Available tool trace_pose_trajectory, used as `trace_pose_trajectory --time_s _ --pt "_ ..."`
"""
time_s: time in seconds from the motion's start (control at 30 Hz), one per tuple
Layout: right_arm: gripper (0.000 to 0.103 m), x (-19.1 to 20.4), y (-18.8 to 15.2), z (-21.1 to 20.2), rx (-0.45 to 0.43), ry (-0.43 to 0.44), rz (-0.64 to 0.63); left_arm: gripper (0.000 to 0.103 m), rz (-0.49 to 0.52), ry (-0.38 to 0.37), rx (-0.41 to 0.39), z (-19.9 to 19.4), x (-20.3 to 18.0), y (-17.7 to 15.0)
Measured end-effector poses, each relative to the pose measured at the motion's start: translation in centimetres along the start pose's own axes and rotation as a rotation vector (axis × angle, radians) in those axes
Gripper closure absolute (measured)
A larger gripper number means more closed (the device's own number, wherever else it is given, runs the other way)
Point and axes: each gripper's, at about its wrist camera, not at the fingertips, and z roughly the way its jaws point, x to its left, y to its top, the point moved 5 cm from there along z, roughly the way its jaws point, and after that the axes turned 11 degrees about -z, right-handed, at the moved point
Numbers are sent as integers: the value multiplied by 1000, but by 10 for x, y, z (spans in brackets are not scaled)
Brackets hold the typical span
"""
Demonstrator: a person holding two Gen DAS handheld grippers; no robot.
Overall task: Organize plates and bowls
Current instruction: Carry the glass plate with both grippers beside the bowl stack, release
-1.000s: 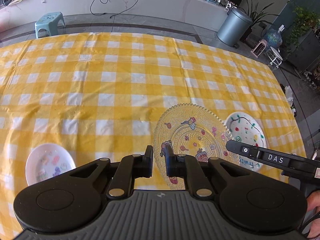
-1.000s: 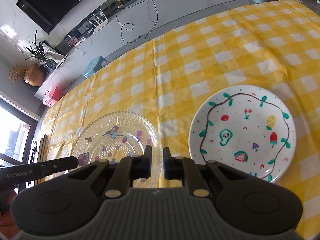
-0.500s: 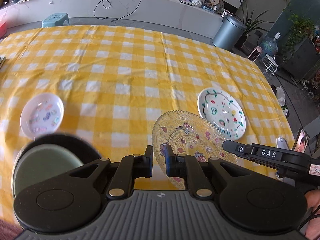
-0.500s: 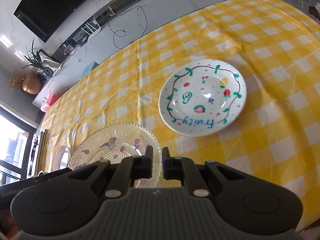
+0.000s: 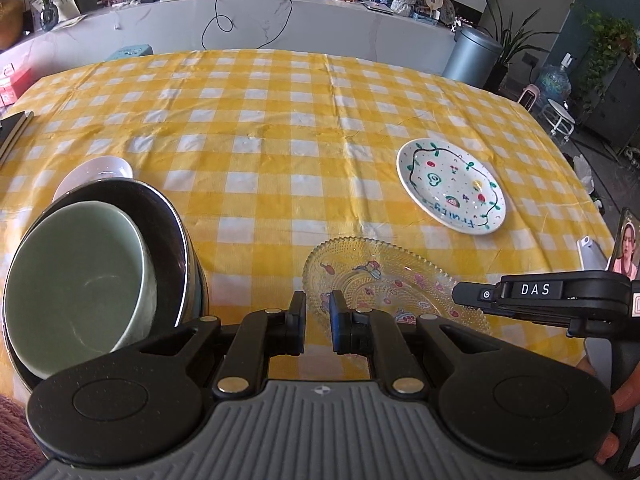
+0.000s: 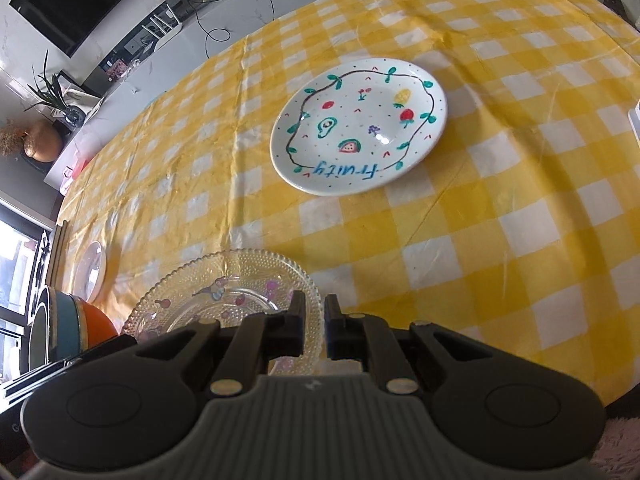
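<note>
A clear beaded glass plate [image 5: 384, 276] with cartoon prints lies near the table's front edge; it also shows in the right wrist view [image 6: 224, 292]. A white "Fruity" plate [image 5: 452, 186] lies further right [image 6: 360, 128]. A green bowl [image 5: 76, 288] sits nested inside a dark bowl [image 5: 176, 240] at front left. A small white plate [image 5: 96, 172] lies behind them. My left gripper [image 5: 318, 306] is shut and empty above the glass plate's near rim. My right gripper [image 6: 314, 312] is shut and empty over that plate's right rim.
The yellow checked tablecloth [image 5: 280, 120] covers the table. A phone on a stand [image 5: 624, 244] sits at the right edge. A dark tray edge [image 5: 12, 128] lies far left. The bowl stack shows orange and teal sides [image 6: 76, 332] in the right wrist view.
Both grippers pulled back and up from the plates, widening the view. The stacked bowls came into sight at the left. Both grippers stayed shut.
</note>
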Motion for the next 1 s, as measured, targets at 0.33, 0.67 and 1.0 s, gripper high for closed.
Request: trace_pose_trajectory --time_s 0.33,0.67,1.0 --pt "94 1 -1 3 5 -28 -41 90 21 58 -12 12 -2 -22" --pt "93 5 -3 5 10 -20 -72 90 -7 77 -8 23 7 -27" --pt "90 8 -2 6 10 -12 -96 89 20 86 -30 26 6 -24"
